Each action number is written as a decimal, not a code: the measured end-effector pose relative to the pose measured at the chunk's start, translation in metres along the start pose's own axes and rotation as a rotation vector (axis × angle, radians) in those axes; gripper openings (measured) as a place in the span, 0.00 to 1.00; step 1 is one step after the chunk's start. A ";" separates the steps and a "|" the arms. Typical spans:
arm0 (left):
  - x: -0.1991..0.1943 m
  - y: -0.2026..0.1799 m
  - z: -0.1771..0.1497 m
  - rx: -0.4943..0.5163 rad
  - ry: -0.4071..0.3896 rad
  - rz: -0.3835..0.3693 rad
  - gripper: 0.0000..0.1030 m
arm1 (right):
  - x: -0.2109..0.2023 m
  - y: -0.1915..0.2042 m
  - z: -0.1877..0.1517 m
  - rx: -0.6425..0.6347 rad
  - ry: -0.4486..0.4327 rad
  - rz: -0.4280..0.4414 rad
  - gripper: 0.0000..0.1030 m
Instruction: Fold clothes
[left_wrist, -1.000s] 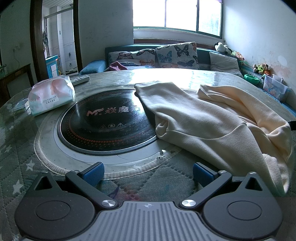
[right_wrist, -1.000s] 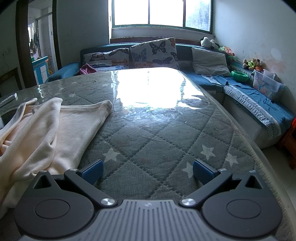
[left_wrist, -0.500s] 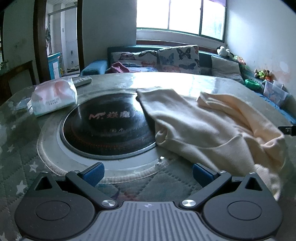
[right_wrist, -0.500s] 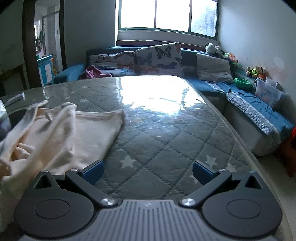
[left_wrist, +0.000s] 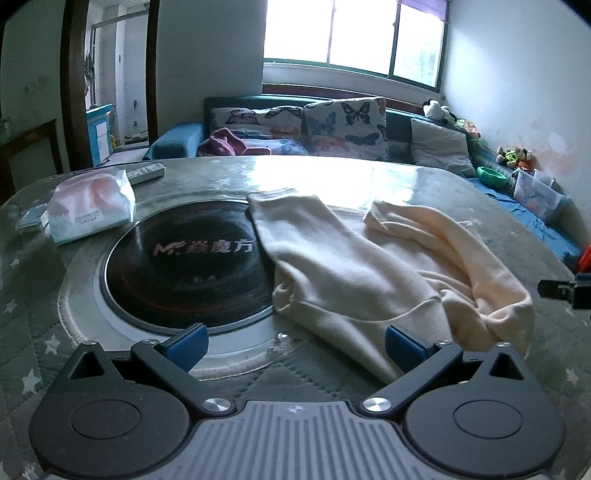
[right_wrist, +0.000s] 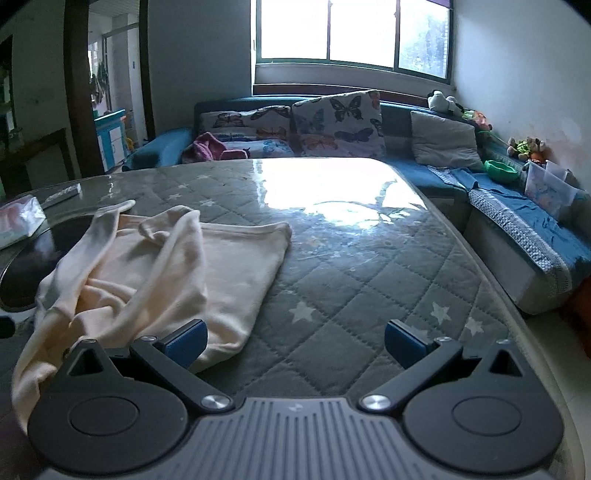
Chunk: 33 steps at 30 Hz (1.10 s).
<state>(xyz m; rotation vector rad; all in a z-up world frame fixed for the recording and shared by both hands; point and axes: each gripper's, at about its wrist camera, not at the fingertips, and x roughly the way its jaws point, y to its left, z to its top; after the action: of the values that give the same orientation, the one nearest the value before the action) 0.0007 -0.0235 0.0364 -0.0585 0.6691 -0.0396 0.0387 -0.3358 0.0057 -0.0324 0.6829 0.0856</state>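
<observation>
A cream garment (left_wrist: 373, 273) is seen lying crumpled on the quilted table (right_wrist: 369, 280), one edge draped over the black hob (left_wrist: 184, 273). The left gripper (left_wrist: 295, 341) is held with its jaws spread and empty at the garment's near edge. The right gripper (right_wrist: 295, 339) is likewise spread and empty, its left finger (right_wrist: 184, 341) over the cloth's corner, while a tissue pack (left_wrist: 90, 210) is seen beside the hob.

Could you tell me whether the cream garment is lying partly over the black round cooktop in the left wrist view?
Yes, one end of the cream garment lies over the right edge of the black round cooktop.
</observation>
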 end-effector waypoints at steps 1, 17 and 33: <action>0.000 -0.002 0.001 0.002 -0.001 -0.003 1.00 | -0.001 0.002 -0.001 -0.004 0.000 0.003 1.00; 0.000 -0.019 0.019 0.027 -0.016 -0.025 1.00 | -0.012 0.021 0.002 -0.034 -0.016 0.049 0.99; 0.012 -0.028 0.032 0.034 0.001 -0.026 1.00 | -0.008 0.027 0.009 -0.025 -0.004 0.100 0.97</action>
<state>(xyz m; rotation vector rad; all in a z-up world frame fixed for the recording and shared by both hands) 0.0299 -0.0511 0.0557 -0.0342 0.6682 -0.0759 0.0361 -0.3092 0.0181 -0.0225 0.6795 0.1902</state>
